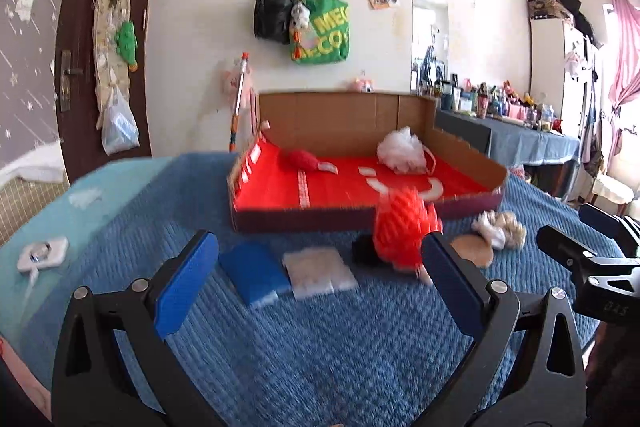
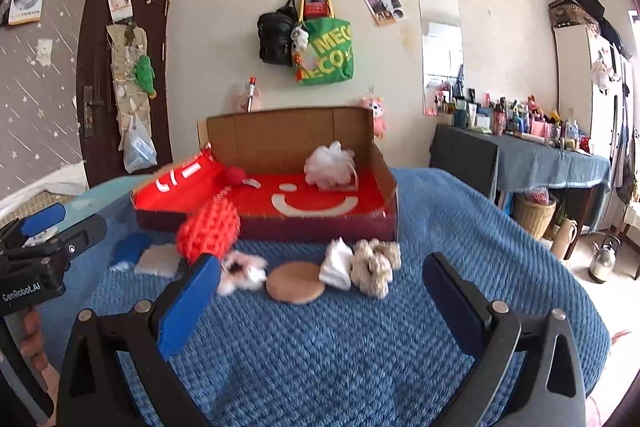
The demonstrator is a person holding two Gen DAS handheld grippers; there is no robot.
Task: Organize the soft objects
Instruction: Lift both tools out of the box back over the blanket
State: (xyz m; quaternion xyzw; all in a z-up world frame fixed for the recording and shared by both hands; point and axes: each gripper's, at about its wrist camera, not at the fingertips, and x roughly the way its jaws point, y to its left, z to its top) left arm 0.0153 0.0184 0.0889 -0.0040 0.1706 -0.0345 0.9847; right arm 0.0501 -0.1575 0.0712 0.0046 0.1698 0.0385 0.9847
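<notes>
Box (image 2: 390, 195): white pouf (image 2: 330, 165) inside; red sponge (image 2: 208, 231), puff (image 2: 295, 281) before it, awaiting sorting. Left tongs (image 1: 320, 267), right tongs (image 2: 322, 287): wide open, empty.

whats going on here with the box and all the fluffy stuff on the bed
A person holds two open grippers, left gripper and right gripper, over a blue bedspread; neither holds anything. A white bath pouf and a small red soft item lie in the cardboard box. Outside it are a red knitted piece, a beige round pad, a cream scrunchie and sponges.
</notes>
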